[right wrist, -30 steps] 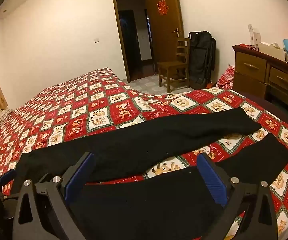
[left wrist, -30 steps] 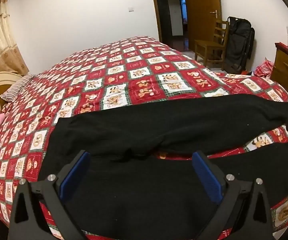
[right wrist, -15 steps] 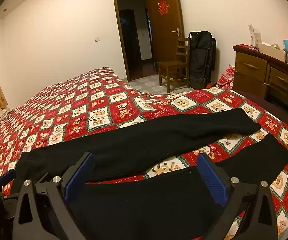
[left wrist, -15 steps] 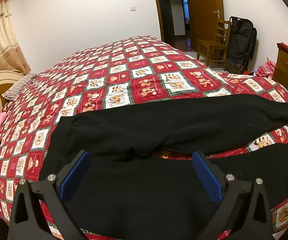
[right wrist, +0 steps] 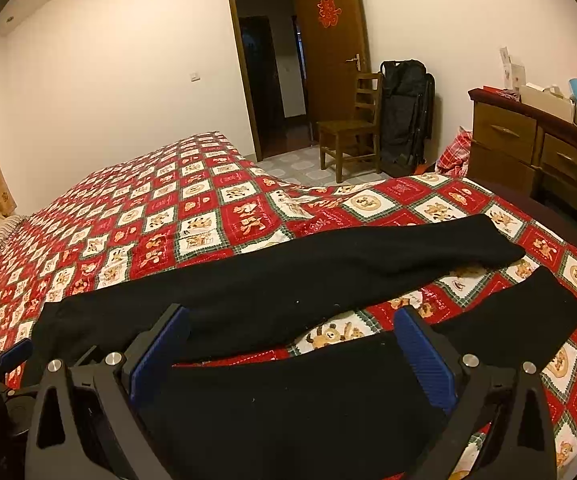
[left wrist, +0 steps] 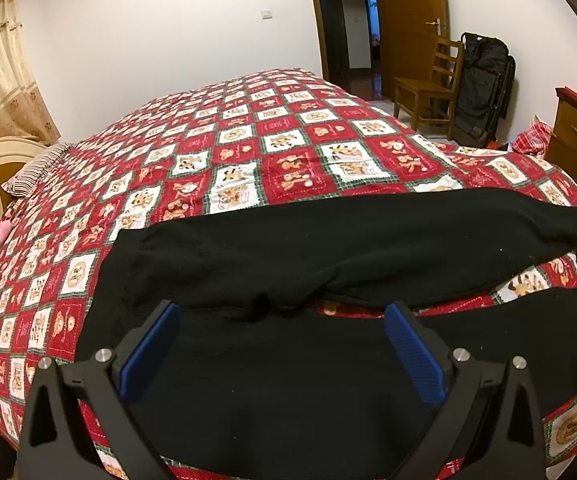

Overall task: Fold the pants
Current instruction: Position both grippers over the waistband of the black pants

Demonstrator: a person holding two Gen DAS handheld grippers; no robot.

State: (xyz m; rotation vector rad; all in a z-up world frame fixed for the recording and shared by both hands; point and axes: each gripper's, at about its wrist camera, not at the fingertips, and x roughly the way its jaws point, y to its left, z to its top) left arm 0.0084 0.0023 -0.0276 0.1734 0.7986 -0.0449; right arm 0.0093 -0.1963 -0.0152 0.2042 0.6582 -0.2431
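- Black pants (left wrist: 328, 264) spread flat on bed (left wrist: 248, 152), filling lower half of frame, legs parted.
- Left claw (left wrist: 284, 344) wide open, empty, above waist.
- Right claw (right wrist: 292, 344) wide open, empty, above near leg.
- Risk: pinching quilt along with fabric; uneven lift skewing the fold.

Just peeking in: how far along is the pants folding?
Barely begun. The black pants lie unfolded on the quilt, legs spread apart. The left gripper and right gripper are open above the near leg, gripping nothing. Every fold is left.
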